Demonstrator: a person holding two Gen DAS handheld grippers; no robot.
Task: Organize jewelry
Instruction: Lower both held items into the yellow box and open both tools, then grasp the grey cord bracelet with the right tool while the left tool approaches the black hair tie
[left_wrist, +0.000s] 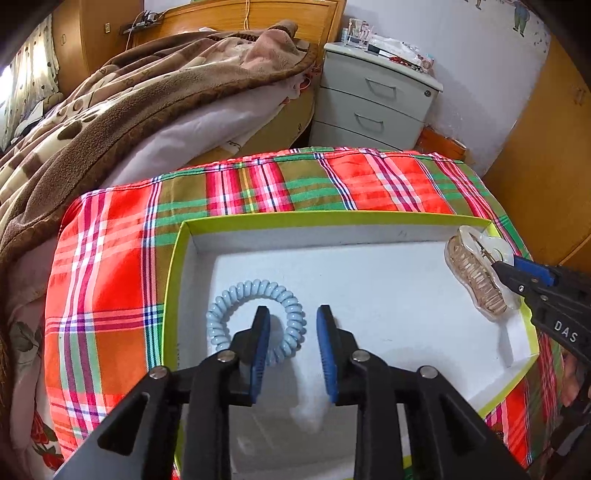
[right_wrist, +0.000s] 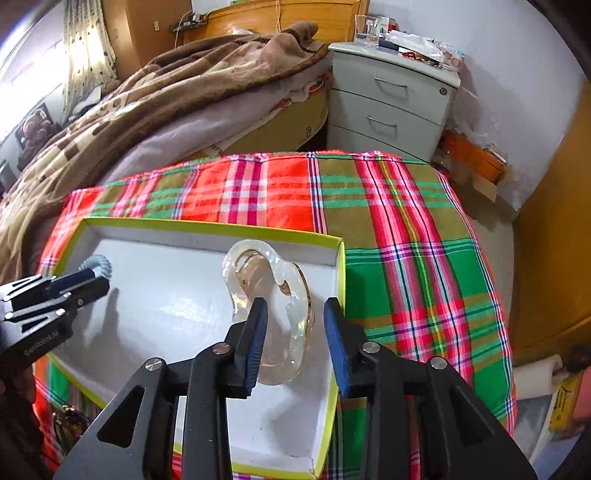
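A light blue spiral hair tie (left_wrist: 255, 317) lies on the white floor of a box with a yellow-green rim (left_wrist: 332, 216). My left gripper (left_wrist: 293, 317) is open just above and right of it; its left finger overlaps the tie. A clear hair claw clip (right_wrist: 269, 295) lies near the box's right wall (right_wrist: 338, 280), also seen in the left wrist view (left_wrist: 476, 273). My right gripper (right_wrist: 295, 314) is open around the clip, not closed on it. The left gripper shows at the left of the right wrist view (right_wrist: 92, 284).
The box sits on a red, green and olive plaid cloth (left_wrist: 258, 184). Behind are a bed with a brown blanket (left_wrist: 129, 92) and a grey drawer unit (left_wrist: 376, 99). A wooden door (right_wrist: 554, 221) stands at right.
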